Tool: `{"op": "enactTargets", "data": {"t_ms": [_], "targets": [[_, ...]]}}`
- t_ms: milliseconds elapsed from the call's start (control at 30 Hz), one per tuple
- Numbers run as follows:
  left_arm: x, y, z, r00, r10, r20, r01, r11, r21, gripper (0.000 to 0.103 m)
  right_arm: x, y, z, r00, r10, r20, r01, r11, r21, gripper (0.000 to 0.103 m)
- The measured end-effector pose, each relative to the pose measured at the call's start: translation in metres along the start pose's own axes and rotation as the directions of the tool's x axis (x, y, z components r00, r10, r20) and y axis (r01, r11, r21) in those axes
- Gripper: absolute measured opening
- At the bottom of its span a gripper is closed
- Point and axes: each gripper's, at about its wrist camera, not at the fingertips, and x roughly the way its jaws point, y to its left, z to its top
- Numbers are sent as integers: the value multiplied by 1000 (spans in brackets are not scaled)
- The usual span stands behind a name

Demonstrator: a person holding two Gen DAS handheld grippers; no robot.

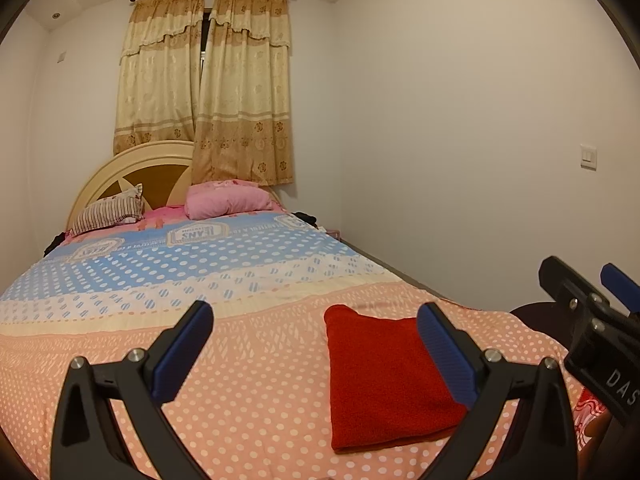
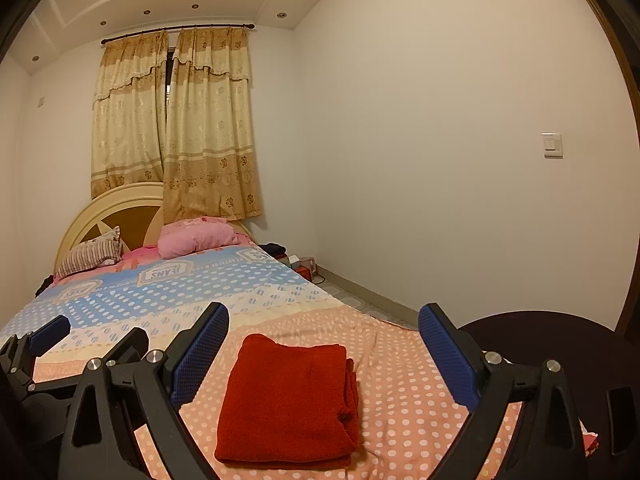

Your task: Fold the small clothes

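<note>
A polka-dot bed bears a folded red garment and two pillows.

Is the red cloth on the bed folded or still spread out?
Folded. The red cloth lies as a compact rectangle on the bedspread, with stacked layers showing along its right edge. Neither gripper touches it.

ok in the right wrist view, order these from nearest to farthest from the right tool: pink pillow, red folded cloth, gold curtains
1. Red folded knit cloth, on the bedspread between the right tool's open fingers.
2. Pink pillow, at the head of the bed.
3. Gold patterned curtains, on the far wall behind the headboard.
</note>
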Motion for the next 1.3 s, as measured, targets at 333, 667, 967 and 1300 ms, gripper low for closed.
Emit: {"op": "enactTargets", "data": {"t_ms": [333, 667, 967, 1300], "targets": [[-1, 1, 0, 1000, -1, -2, 1, 1000, -1, 103, 2, -4, 1, 1000, -7, 0, 7, 1000, 11, 96], [-2, -1, 3, 1000, -2, -1, 2, 1000, -4, 103, 3, -5, -3, 1000, -13, -2, 13, 1000, 4, 96], [0, -6, 4, 1000, 18, 5, -18, 1000, 9, 103, 7, -8, -2, 1000, -19, -12, 19, 1000, 8, 96], [9, 4, 4, 999, -9, -35, 7, 999, -46, 103, 5, -8, -3, 999, -28, -15, 28, 1000, 7, 96]]}}
